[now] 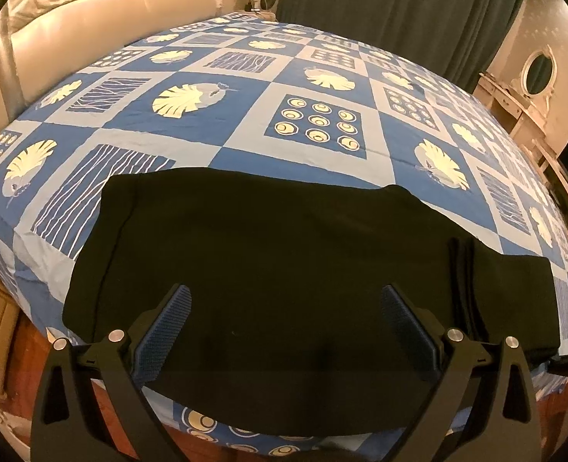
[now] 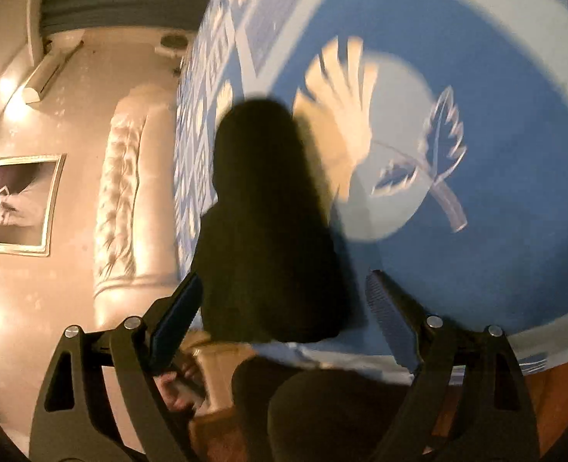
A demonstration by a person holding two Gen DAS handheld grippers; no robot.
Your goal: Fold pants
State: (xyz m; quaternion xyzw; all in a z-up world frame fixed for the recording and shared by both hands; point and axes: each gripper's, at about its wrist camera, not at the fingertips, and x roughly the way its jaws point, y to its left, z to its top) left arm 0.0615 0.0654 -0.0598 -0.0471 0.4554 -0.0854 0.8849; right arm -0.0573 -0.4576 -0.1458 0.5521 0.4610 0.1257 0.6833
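Observation:
Black pants (image 1: pixel 284 261) lie flat across the near edge of the bed, spread left to right, with a folded layered part at the right end. My left gripper (image 1: pixel 286 308) is open just above the pants' near middle, its blue pads (image 1: pixel 164 331) wide apart and empty. In the right wrist view, tilted sideways and blurred, the pants (image 2: pixel 268 231) run away from the camera as a dark strip. My right gripper (image 2: pixel 284 300) is open with the pants' end between its spread fingers, not clamped.
The bed has a blue and white patterned cover (image 1: pixel 314 123) with leaf and circle squares. A cream tufted headboard (image 1: pixel 103 4) is at far left, dark curtains (image 1: pixel 399 4) behind, a dresser with oval mirror (image 1: pixel 538 73) at right. The wooden floor (image 2: pixel 553 404) lies below the bed edge.

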